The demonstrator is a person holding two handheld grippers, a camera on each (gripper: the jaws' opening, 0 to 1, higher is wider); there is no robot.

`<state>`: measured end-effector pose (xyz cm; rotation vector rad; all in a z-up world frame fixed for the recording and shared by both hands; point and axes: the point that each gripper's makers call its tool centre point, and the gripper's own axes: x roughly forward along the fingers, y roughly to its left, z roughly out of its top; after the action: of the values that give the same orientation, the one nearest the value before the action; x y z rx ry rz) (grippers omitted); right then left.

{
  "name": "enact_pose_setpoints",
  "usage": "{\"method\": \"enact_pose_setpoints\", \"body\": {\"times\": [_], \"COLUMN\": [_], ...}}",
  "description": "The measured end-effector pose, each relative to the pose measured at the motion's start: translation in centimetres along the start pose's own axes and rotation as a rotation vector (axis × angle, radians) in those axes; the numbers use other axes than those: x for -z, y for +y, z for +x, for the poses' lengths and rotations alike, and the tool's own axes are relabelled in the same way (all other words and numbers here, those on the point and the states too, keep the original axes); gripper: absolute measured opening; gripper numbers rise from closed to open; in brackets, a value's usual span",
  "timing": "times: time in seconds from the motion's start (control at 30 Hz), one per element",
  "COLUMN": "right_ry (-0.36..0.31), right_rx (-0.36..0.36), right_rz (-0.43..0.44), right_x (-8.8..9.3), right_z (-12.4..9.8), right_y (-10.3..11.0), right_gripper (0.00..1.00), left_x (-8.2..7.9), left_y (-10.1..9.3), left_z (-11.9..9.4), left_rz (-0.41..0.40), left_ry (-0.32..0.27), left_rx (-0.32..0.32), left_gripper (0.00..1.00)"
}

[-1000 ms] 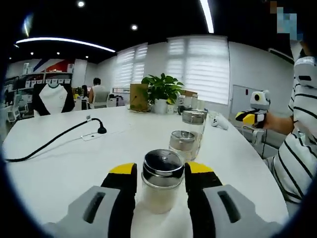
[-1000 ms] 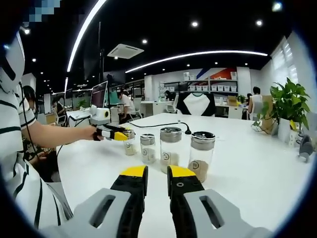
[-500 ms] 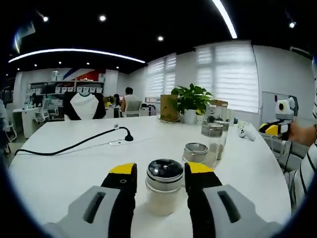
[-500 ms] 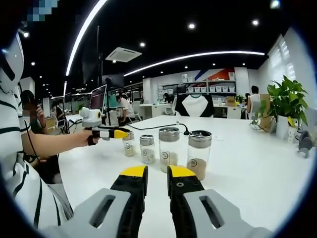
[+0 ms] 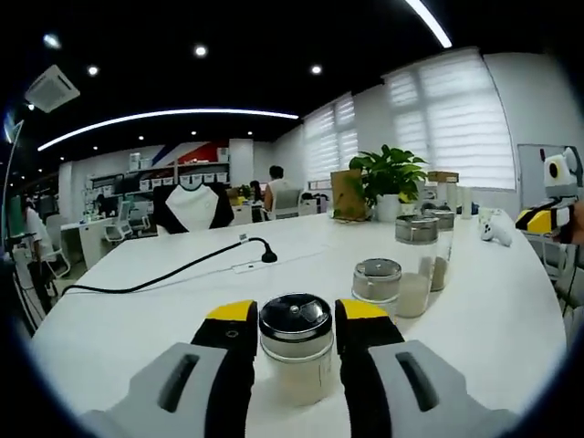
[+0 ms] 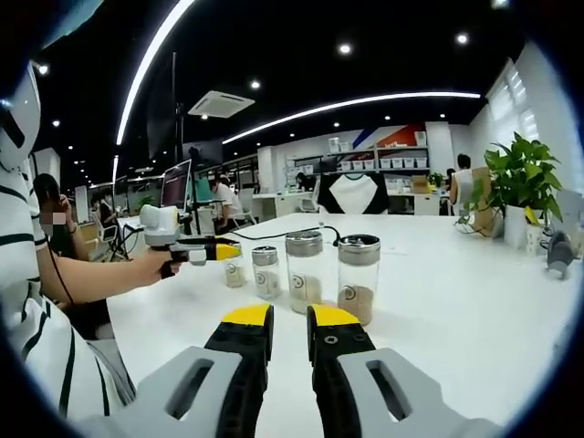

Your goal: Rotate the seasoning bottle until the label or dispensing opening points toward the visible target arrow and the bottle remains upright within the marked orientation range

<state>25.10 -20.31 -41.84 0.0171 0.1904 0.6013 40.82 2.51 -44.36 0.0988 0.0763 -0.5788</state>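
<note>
The seasoning bottle (image 5: pixel 296 351) is clear glass with pale powder inside and a shiny metal cap, standing upright on the white worktop (image 5: pixel 128 319) at lower centre, clamped between the left gripper (image 5: pixel 292 321) jaws. The right gripper (image 6: pixel 290 321) jaws are nearly closed (nothing between them).

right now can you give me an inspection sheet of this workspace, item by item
surface: white table, mostly bare.
job's things: four metal-lidded seasoning bottles in a row, upright; no target arrow seen.
clutter: white object near the far edge.
grippers: left gripper jaws close against the end bottle; right gripper jaws nearly together, nothing between them, short of the row.
cables: black cable across the table to a flat plate.
surroundings: potted plant, window blinds, shelves, seated people in an office.
</note>
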Motion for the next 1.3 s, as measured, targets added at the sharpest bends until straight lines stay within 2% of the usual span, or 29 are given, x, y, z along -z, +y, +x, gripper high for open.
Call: {"method": "enact_pose_setpoints", "body": {"times": [0.23,0.4,0.53,0.73,0.83,1.0,1.23,1.3], "right_ry": [-0.005,-0.008,-0.007,-0.006,-0.017,-0.012,0.006,0.004], "right_rx": [0.004,0.000,-0.003,0.000,0.005,0.003,0.001,-0.001], "right_rz": [0.011,0.014,0.016,0.021,0.026,0.023,0.019,0.019], "right_x": [0.06,0.04,0.10,0.14,-0.11,-0.05,0.30,0.20], "right_z": [0.00,0.16,0.21,0.17,0.22,0.42,0.58,0.61], "right_y": [-0.28,-0.30,-0.28,-0.52,-0.70,-0.76,-0.87,-0.92], "right_gripper": [0.12,0.12,0.12,0.12,0.12,0.12,0.12,0.12], "left_x": [-0.03,-0.04,-0.01,0.10,0.19,0.25,0.53,0.75], "left_y": [-0.11,-0.35,-0.15,-0.26,-0.09,-0.21,0.16,0.50], "left_z": [0.04,0.02,0.01,-0.06,-0.07,0.09,0.31,0.51], "left_rz": [0.004,-0.024,-0.020,-0.059,-0.077,-0.036,-0.054,-0.060], "left_ry": [0.018,0.002,0.007,-0.004,-0.003,-0.007,-0.011,-0.007], "left_rx": [0.023,0.110,0.137,0.244,0.262,0.310,0.386,0.388], "left_gripper": [0.34,0.33,0.33,0.33,0.33,0.33,0.33,0.33]}}
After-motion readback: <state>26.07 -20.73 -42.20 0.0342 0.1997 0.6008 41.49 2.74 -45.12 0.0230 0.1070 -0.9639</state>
